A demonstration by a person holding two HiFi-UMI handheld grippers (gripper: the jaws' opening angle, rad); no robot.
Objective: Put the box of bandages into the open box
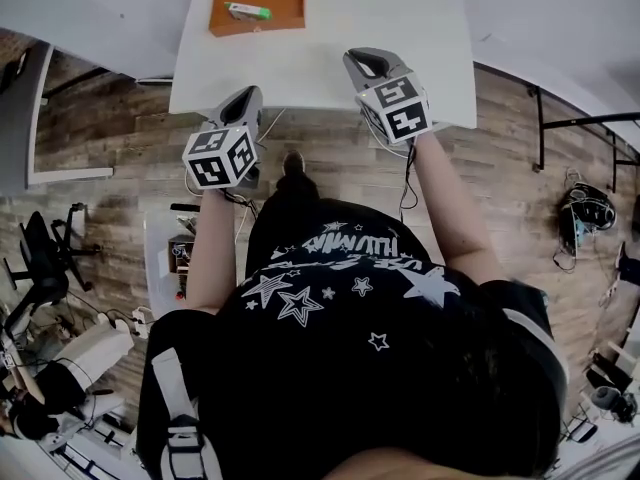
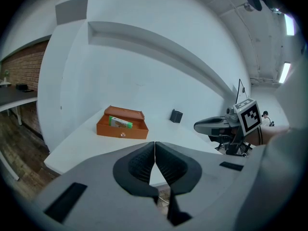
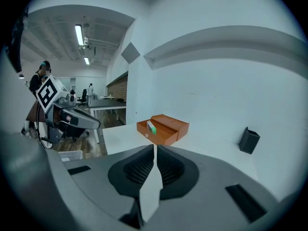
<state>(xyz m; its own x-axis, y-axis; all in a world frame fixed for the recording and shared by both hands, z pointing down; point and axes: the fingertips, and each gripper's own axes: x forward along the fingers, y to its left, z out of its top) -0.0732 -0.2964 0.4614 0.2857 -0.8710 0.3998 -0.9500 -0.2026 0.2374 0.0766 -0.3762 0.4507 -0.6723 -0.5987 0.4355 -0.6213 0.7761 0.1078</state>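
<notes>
Two hand-held grippers are catalogued above the near edge of a white table (image 1: 330, 38), each carried on a bare forearm over wooden flooring. Item one, the left gripper (image 1: 249, 95): its jaws are seen pressed together along their full length in the left gripper view, with nothing caught between them; it is held just short of the table edge. Item two, the right gripper (image 1: 364, 61): its jaws are likewise seen closed against each other and empty in the right gripper view; its tip is held over the table's near margin, beside and slightly ahead of the left one. Item three, an orange open box (image 1: 275, 13): it is set at the far side of the table, well apart from both grippers, with its lid laid back behind the tray. Item four, the box of bandages (image 1: 248, 11), green and white: it is found lying inside the tray of the open box, toward its left end. Item five, a small black container (image 2: 176, 116): it is placed on the table to the right of the orange box, apart from it.
</notes>
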